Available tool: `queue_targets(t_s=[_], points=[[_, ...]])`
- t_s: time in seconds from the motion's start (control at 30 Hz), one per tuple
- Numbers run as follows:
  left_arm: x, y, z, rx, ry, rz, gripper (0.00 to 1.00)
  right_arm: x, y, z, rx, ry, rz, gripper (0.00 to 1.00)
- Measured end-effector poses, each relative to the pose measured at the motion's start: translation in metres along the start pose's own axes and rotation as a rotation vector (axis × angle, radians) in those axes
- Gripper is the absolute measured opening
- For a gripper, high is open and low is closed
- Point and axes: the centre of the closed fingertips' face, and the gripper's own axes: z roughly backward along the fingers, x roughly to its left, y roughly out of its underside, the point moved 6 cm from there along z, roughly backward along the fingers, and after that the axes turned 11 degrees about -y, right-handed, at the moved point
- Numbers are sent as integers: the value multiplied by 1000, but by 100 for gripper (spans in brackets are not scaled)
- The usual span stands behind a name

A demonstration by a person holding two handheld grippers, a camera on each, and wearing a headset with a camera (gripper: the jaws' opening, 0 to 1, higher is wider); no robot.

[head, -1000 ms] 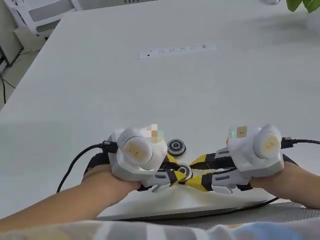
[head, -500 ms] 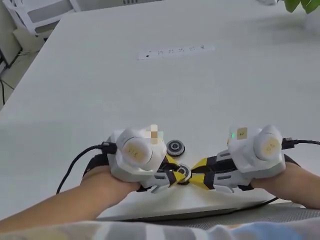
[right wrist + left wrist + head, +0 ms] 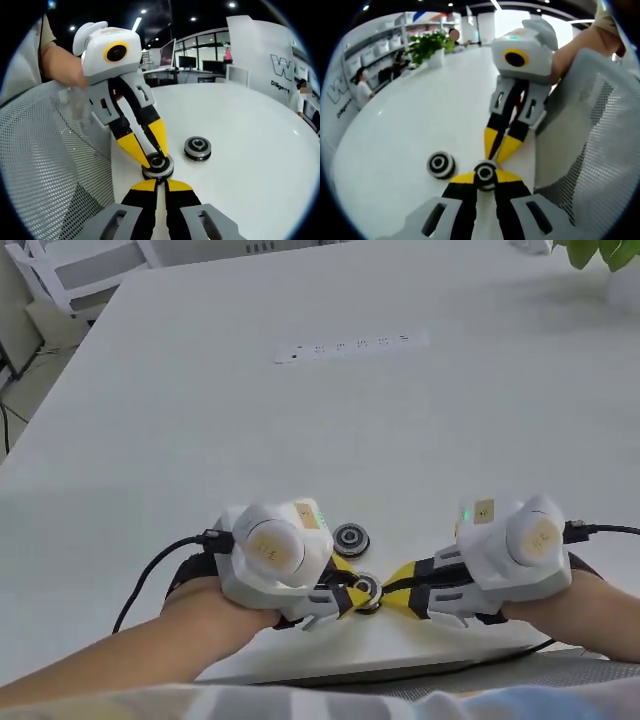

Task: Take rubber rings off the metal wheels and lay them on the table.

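Since a second ago the right gripper (image 3: 390, 586) has drawn its jaws in: then they stood spread like a fork, now they lie almost together. The left gripper (image 3: 345, 595) meets it tip to tip near the front edge of the white table (image 3: 200, 420). A small metal wheel with a black rubber ring (image 3: 363, 588) lies flat on the table between the two. In the left gripper view this wheel sits between that gripper's yellow fingertips (image 3: 464, 178), one touching its rim on each side, so the jaws are closed on the wheel and hold it. The right gripper reaches in from above there, its tips converging on the wheel's far side. In the right gripper view, that gripper's own fingertips (image 3: 178, 185) show barely a slit between them and butt against the near rim of the wheel. Whether they pinch the ring itself cannot be told. The left gripper's fingers flank the wheel from the far side in that view. A second wheel of the same kind (image 3: 350, 538) lies flat just beyond the meeting tips, apart from both grippers. A white power strip (image 3: 350, 343) lies well away across the table, and a grey mesh (image 3: 50, 165) runs along the table's near edge.
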Motion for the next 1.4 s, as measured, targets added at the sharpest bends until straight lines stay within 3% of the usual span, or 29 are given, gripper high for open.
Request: queue_targets(t_s=[0.5, 0.97, 1.23, 1.4], points=[[0, 0, 0, 2, -3, -1, 13, -1, 1, 1, 20, 23, 32, 0], [0, 0, 0, 3, -7, -2, 13, 1, -3, 0, 53, 31, 112, 2], [0, 0, 0, 5, -9, -5, 13, -1, -1, 0, 44, 28, 71, 1], [0, 0, 0, 5, -10, -7, 13, -2, 1, 1, 27, 24, -4, 0]])
